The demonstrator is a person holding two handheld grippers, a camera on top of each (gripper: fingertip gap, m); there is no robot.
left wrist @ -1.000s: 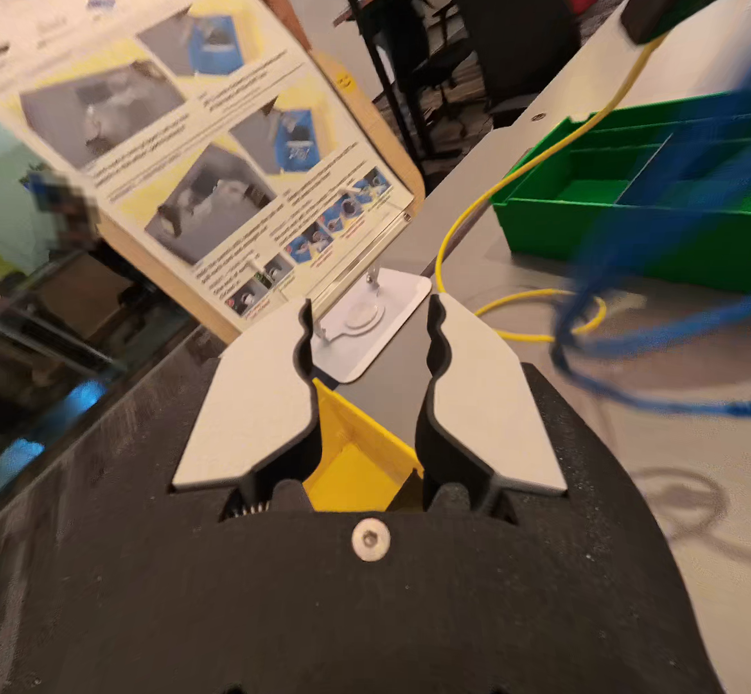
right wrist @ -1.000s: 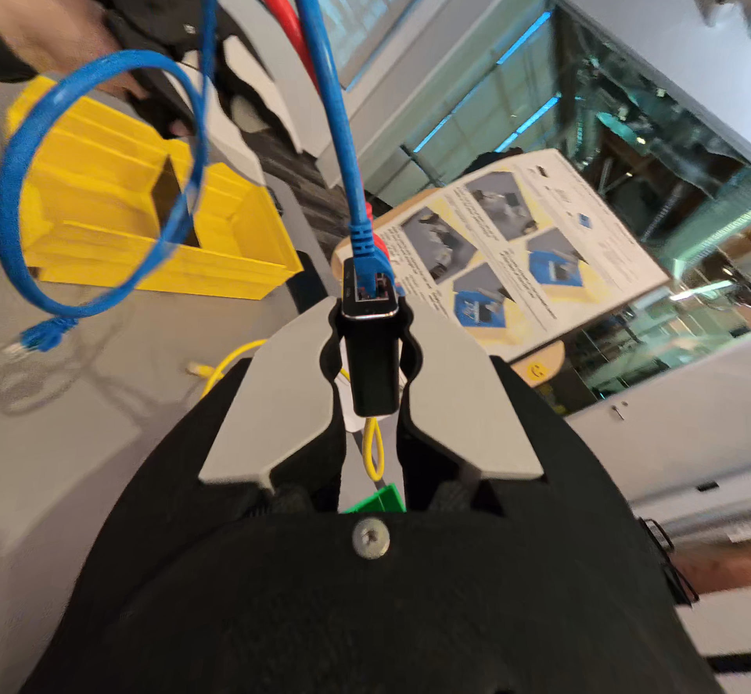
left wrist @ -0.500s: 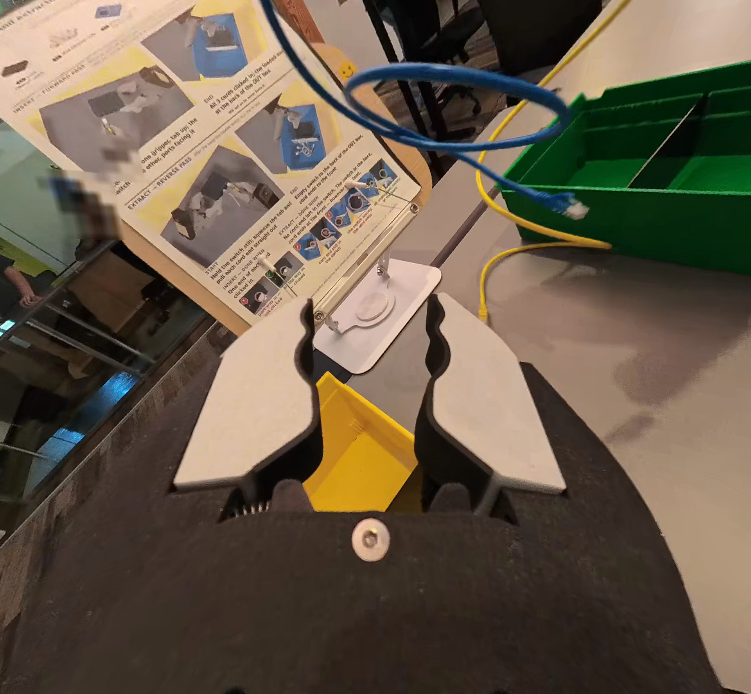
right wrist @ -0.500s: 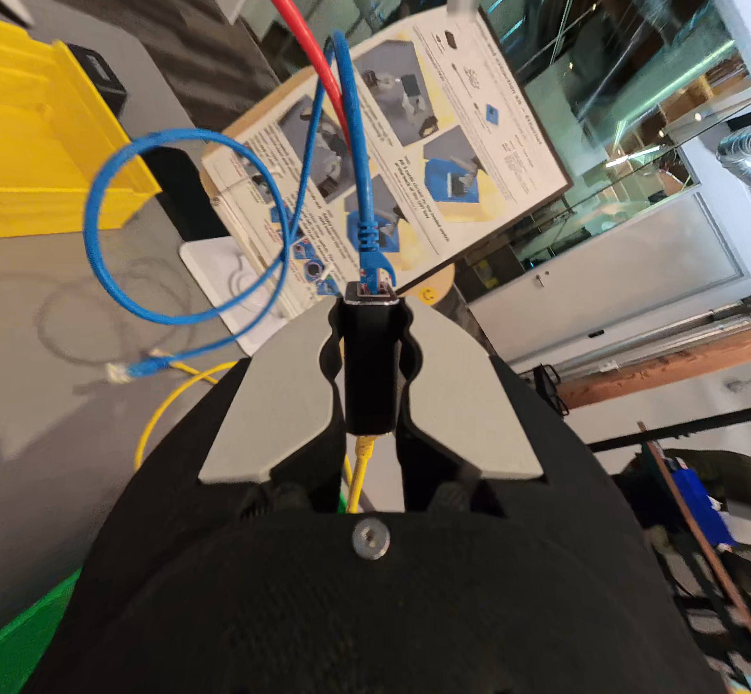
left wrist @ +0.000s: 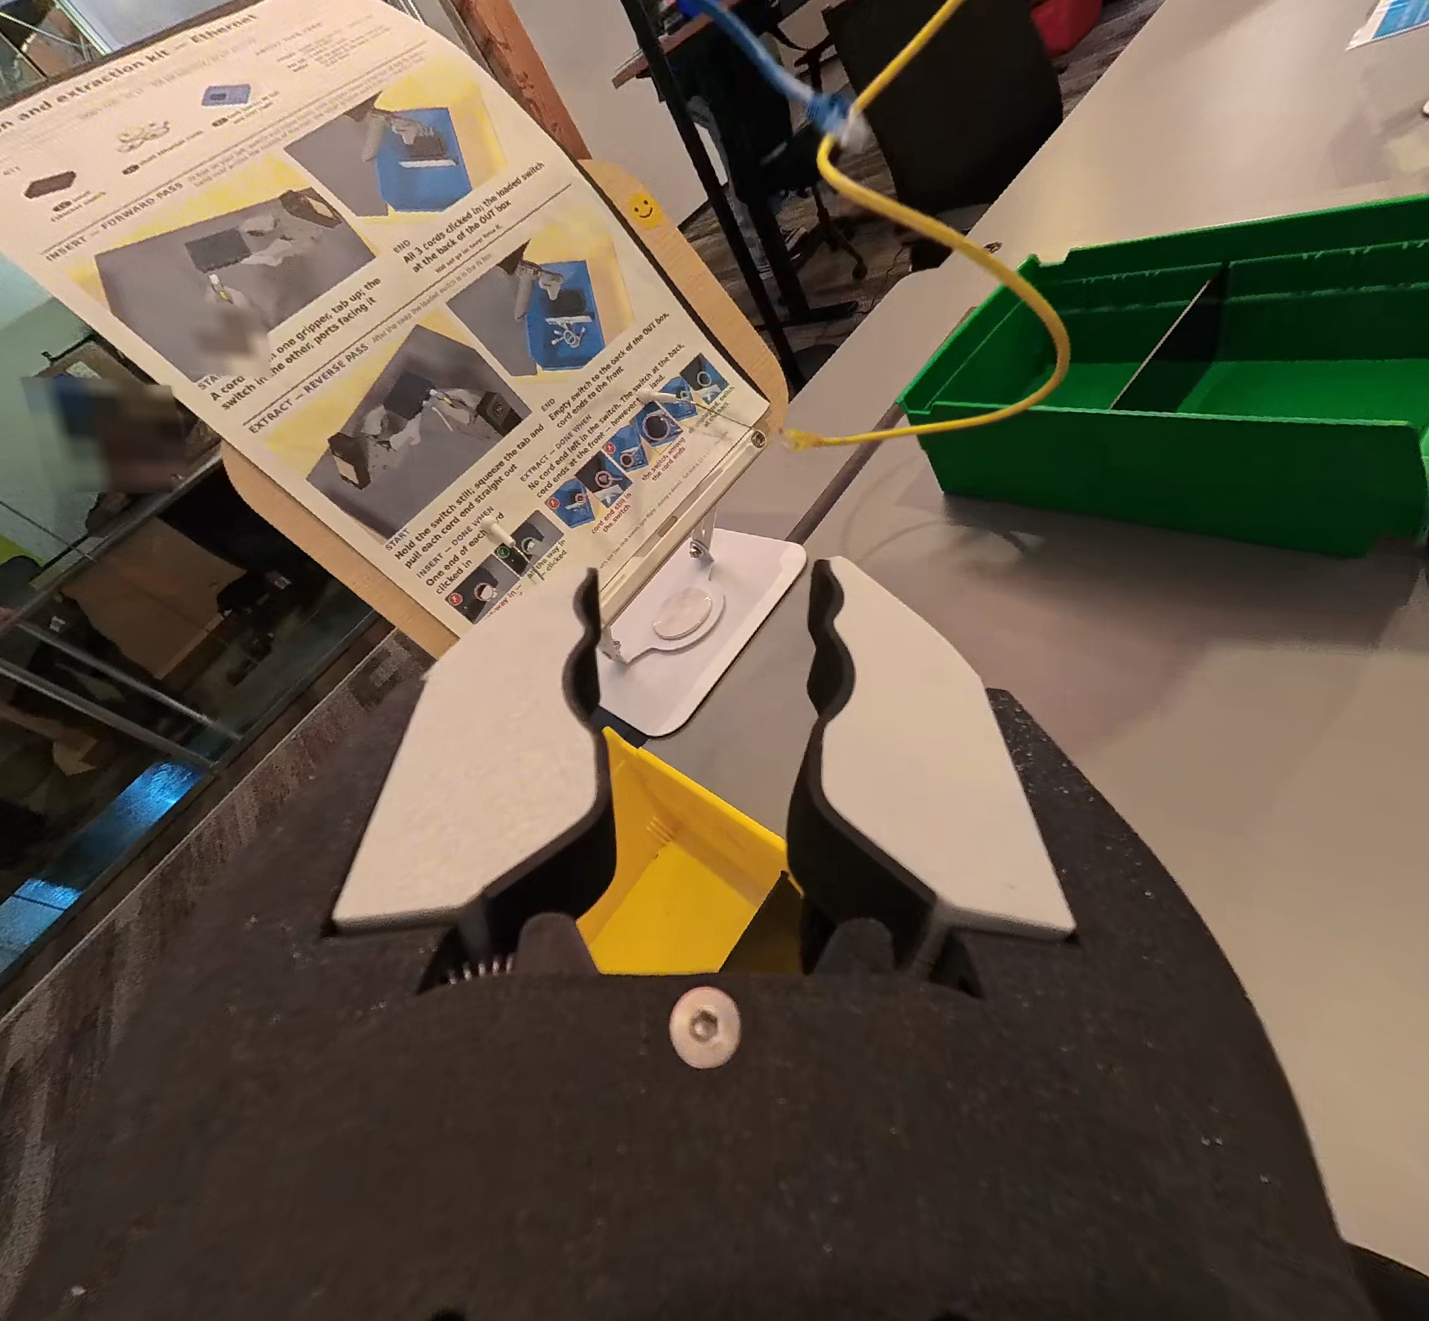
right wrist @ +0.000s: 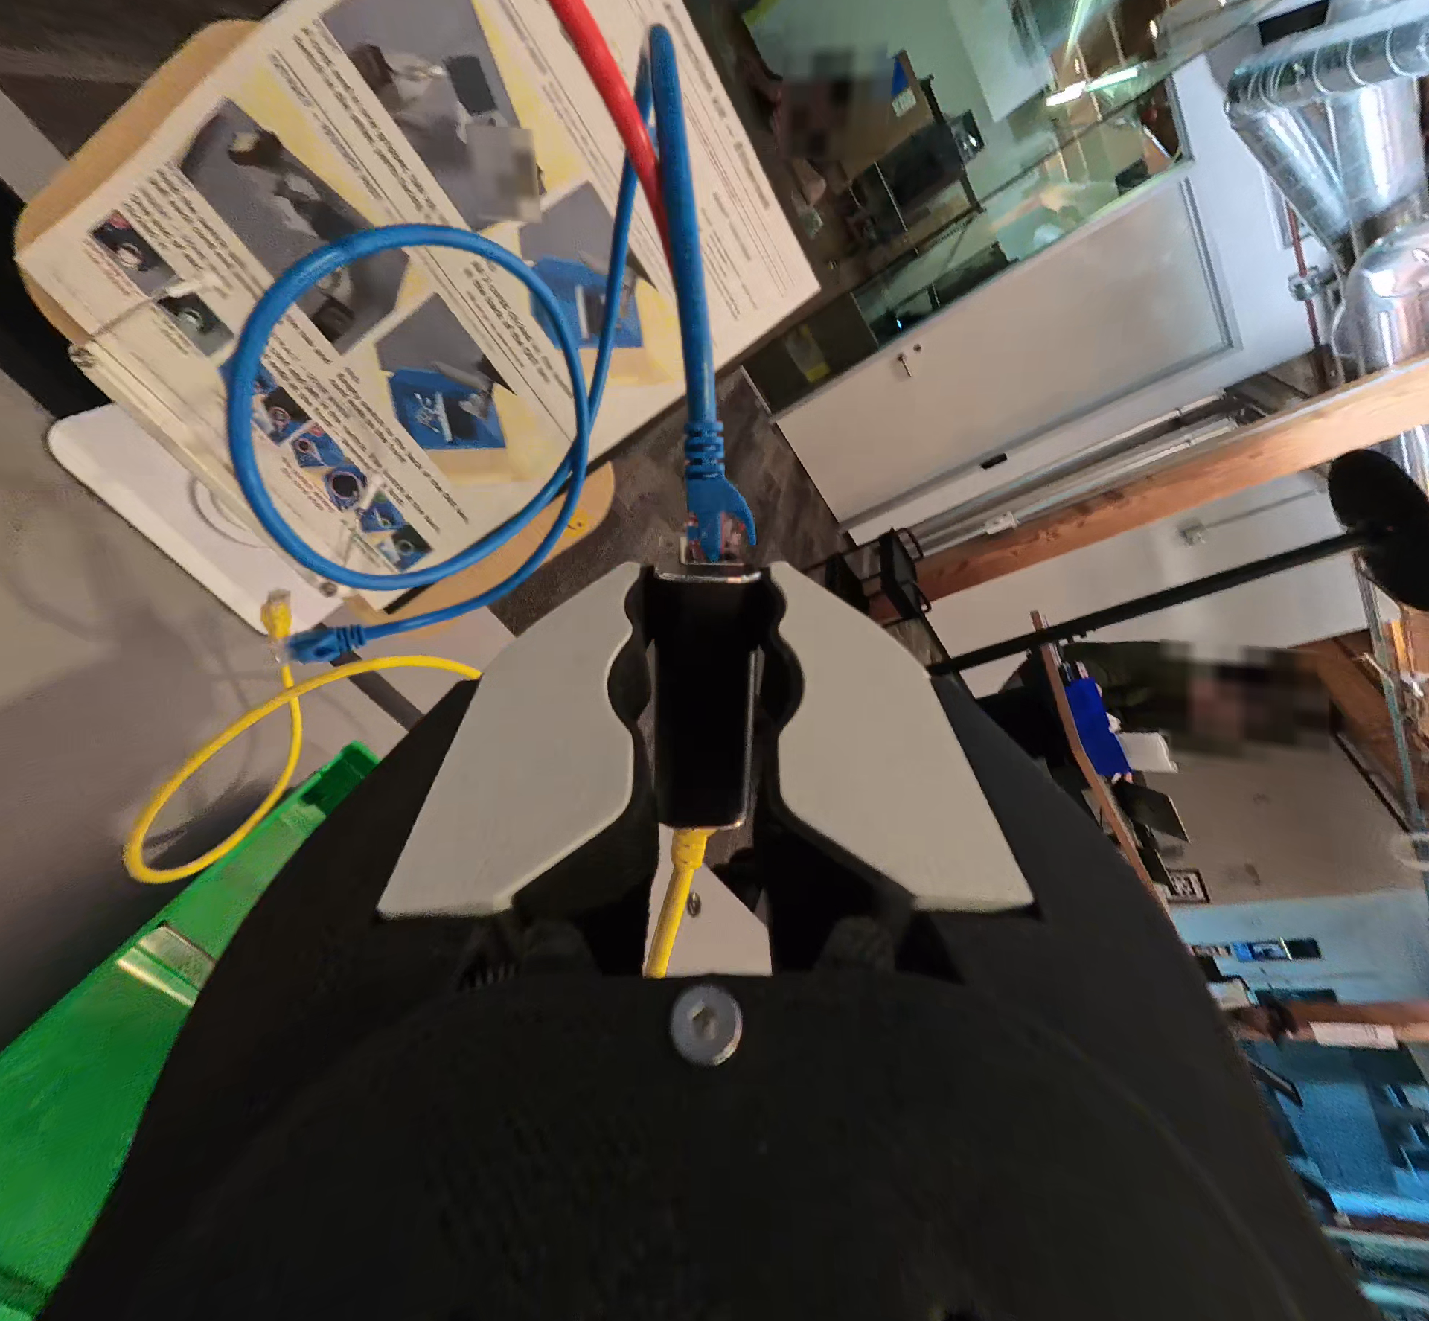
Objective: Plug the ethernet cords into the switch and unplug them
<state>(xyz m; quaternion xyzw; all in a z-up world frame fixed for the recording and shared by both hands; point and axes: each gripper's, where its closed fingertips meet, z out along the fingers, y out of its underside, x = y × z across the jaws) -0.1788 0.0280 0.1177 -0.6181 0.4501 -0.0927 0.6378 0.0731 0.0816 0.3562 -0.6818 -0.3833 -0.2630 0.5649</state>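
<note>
- the right gripper (right wrist: 704, 654), clamped on the switch (right wrist: 702, 696), has swung higher; blue cord (right wrist: 700, 325) still plugged at twelve o'clock.
- the left gripper (left wrist: 704, 654) stays open and empty; unplugging comes next, i'd guess.

sign stand (left wrist: 700, 615) left of bin (left wrist: 1160, 464) | both on table (left wrist: 1160, 704) (well apart)

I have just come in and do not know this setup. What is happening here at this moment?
A person works with two handheld grippers. The right gripper is shut on a small black ethernet switch, held up in the air. A blue cord, a red cord and a yellow cord are plugged into it, their free ends dangling. The left gripper is open and empty, over the yellow bin, near the green bin.
</note>
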